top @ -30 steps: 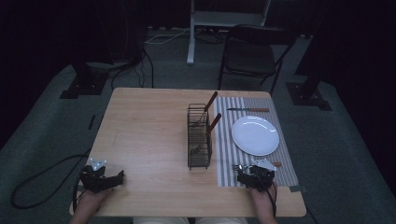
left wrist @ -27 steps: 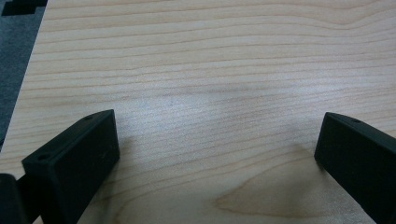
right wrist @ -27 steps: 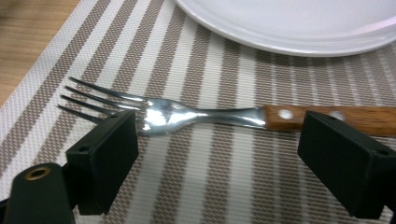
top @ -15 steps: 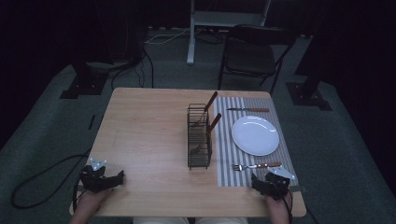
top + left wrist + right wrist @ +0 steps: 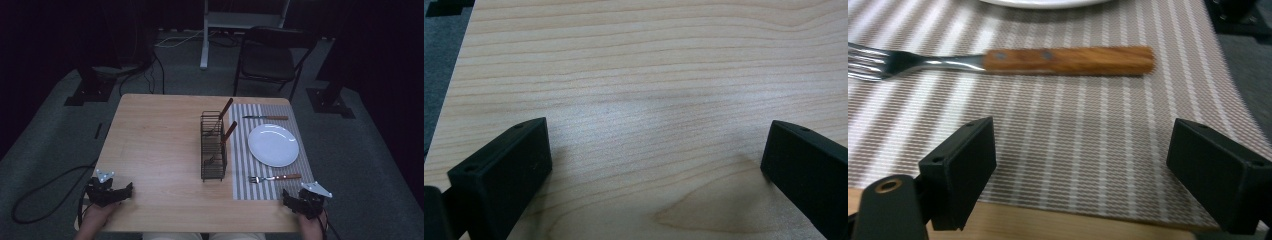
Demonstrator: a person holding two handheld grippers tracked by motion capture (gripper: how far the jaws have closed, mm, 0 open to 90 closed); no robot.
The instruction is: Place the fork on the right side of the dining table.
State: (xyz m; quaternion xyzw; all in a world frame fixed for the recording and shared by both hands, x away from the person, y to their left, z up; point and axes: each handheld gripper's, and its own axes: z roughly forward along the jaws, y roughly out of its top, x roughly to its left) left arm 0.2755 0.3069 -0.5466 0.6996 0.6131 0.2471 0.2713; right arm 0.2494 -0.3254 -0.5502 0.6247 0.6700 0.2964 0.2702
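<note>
Wooden counter [image 5: 155,150]: fork [image 5: 1013,61] on striped placemat [image 5: 1098,150], just ahead of right hand-held gripper [image 5: 1083,165], jaws spread; left hand-held gripper [image 5: 656,160] spread too, nothing btwn.

A wire cutlery caddy [image 5: 213,147] stands mid-table beside a white plate [image 5: 273,145]. A knife [image 5: 265,118] lies beyond the plate. A folding chair [image 5: 272,57] stands behind.

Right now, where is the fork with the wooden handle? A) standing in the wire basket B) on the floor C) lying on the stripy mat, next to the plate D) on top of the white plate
C: the fork lies flat on the striped mat, just on the near side of the white plate and not on it, in front of the open right hand-held gripper.
</note>
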